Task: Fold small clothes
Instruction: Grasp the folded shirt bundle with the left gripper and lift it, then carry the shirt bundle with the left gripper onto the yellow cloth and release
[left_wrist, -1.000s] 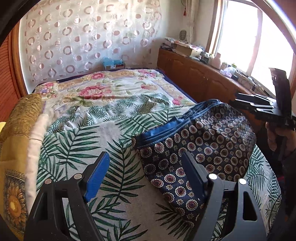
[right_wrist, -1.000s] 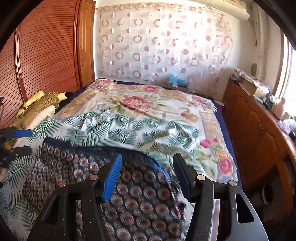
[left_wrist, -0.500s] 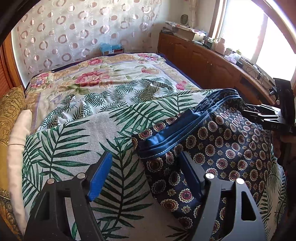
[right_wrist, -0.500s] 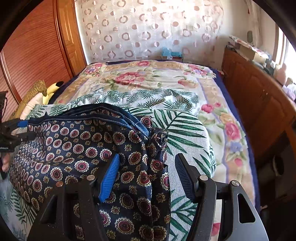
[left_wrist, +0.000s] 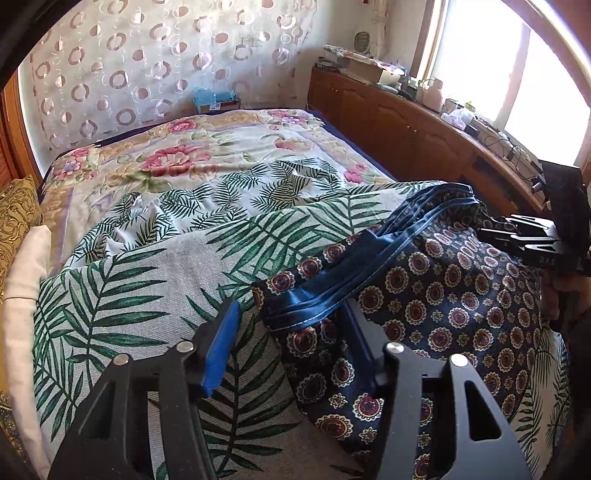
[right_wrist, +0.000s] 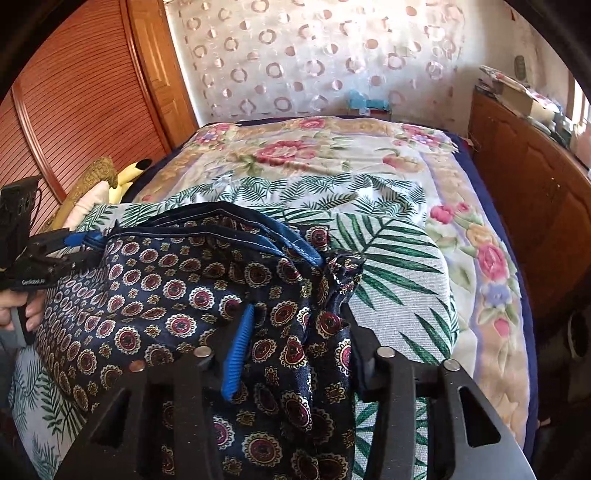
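Observation:
Navy shorts (left_wrist: 443, 295) with round medallions and a blue waistband (left_wrist: 332, 291) lie spread on the leaf-print blanket (left_wrist: 147, 280). My left gripper (left_wrist: 290, 314) is low over their left edge. Its jaws are closing: the black finger rests on the cloth and the blue pad (left_wrist: 221, 343) is still off it, over the blanket. My right gripper (right_wrist: 299, 314) presses down at the shorts' (right_wrist: 166, 295) right edge. Its jaws are closing too, with wrinkled cloth between the blue pad (right_wrist: 240, 343) and the black finger. Each gripper shows in the other view: right gripper (left_wrist: 524, 240), left gripper (right_wrist: 55, 254).
The blanket lies over a floral quilt (left_wrist: 192, 158) on a bed. Pillows (left_wrist: 18, 221) are stacked at the left. A wooden cabinet (left_wrist: 406, 129) with clutter runs along the right under a window. A slatted wooden door (right_wrist: 74, 110) stands behind the pillows.
Both grippers came down onto the shorts, which now lie flatter on the blanket. Both pairs of jaws have narrowed, and cloth has bunched between the right ones.

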